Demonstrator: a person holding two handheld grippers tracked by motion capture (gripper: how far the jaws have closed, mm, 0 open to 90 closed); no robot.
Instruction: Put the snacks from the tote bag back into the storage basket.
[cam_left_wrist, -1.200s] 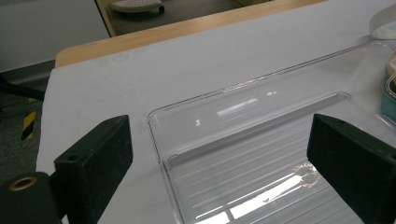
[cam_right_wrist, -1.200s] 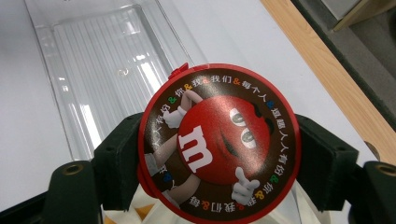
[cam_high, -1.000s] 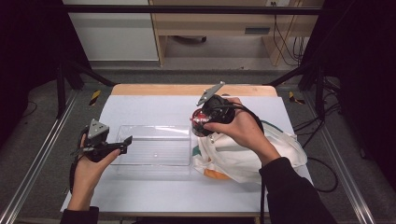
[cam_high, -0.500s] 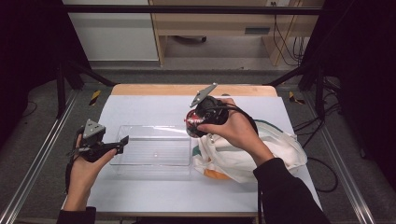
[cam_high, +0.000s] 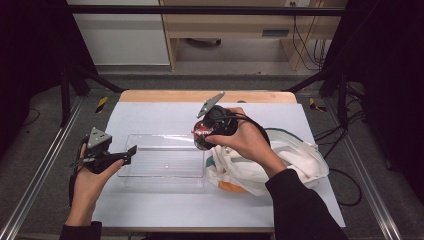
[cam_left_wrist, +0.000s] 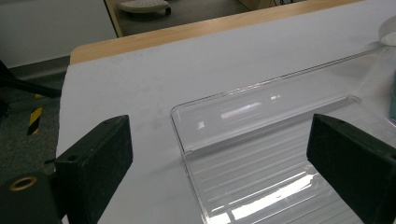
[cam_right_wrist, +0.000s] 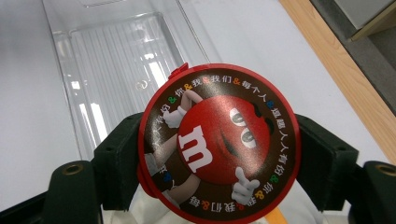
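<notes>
White surface (cam_high: 150, 210) carries a clear tray (cam_high: 165, 161). Right tool (cam_high: 202, 137) grips a red tin (cam_right_wrist: 217, 144) above the tray's right end; left tool (cam_high: 131, 150), jaws wide and empty, hovers at its left end.

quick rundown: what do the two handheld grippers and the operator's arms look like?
Left gripper and right gripper match: black bodies, each with a grey three-cornered plate on top and two blocky black jaws with matte pads. Brass-coloured ringed holes sit near the jaw bases. A black cable trails from each. The person wears dark long sleeves.
</notes>
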